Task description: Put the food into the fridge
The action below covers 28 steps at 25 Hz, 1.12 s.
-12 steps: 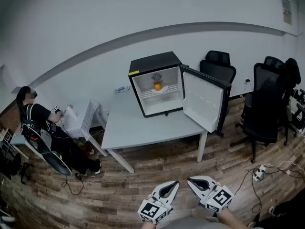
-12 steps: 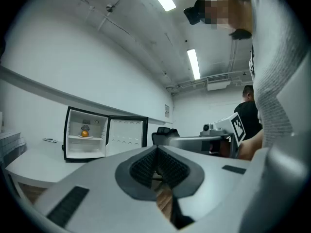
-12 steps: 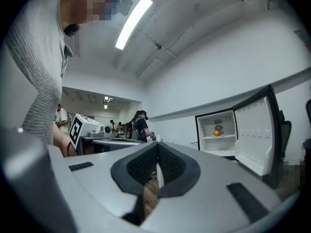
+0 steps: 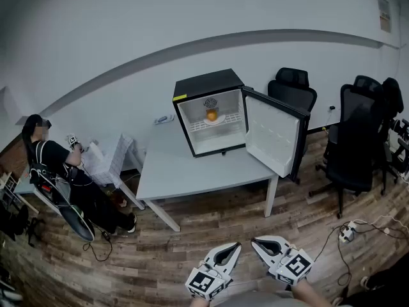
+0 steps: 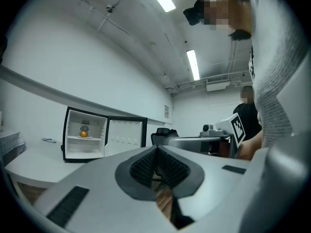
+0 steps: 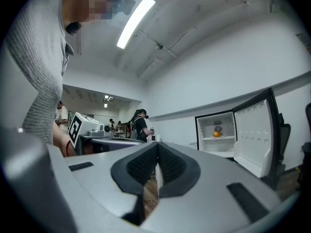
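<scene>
A small black fridge [image 4: 211, 82] stands on the grey table [image 4: 185, 171] with its door [image 4: 273, 136] swung open to the right. An orange fruit [image 4: 211, 115] rests on a white plate on the upper shelf inside; it also shows as an orange fruit [image 5: 84, 134] in the left gripper view and an orange fruit [image 6: 216, 134] in the right gripper view. My left gripper [image 4: 237, 245] and right gripper [image 4: 254, 242] hover side by side over the floor, well short of the table. Both are shut with nothing between their pads.
Black office chairs [image 4: 358, 133] stand to the right of the table. A seated person [image 4: 61, 178] is at the left beside a white rack [image 4: 108, 158]. A power strip and cables [image 4: 348, 232] lie on the wooden floor at right.
The seated person at the left has raised a hand slightly. Both grippers and the fridge stay where they were.
</scene>
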{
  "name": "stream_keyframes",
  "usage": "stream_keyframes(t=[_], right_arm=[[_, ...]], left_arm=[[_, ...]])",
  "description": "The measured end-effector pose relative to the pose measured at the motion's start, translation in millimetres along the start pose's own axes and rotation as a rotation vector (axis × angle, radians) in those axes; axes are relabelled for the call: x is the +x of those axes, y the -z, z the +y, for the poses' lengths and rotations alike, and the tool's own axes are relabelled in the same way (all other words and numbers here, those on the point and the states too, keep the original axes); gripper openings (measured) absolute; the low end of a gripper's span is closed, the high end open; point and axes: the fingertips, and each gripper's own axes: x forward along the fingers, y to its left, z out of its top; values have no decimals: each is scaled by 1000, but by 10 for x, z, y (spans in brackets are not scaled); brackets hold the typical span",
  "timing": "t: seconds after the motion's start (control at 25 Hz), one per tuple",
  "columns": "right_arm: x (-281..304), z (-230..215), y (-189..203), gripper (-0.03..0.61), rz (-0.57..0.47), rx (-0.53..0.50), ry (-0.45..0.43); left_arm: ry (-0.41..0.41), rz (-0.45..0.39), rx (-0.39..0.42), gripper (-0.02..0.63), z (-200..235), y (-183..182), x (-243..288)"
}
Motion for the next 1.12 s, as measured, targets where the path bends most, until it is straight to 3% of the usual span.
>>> stream_keyframes(t=[0.48,1.12], right_arm=[[23,24,6,14,-16,14,-32],[47,-102,29,14,-4,12,-8]], left_arm=[[7,0,0,11,-14,10,34],[7,3,6,11,25,5,101]])
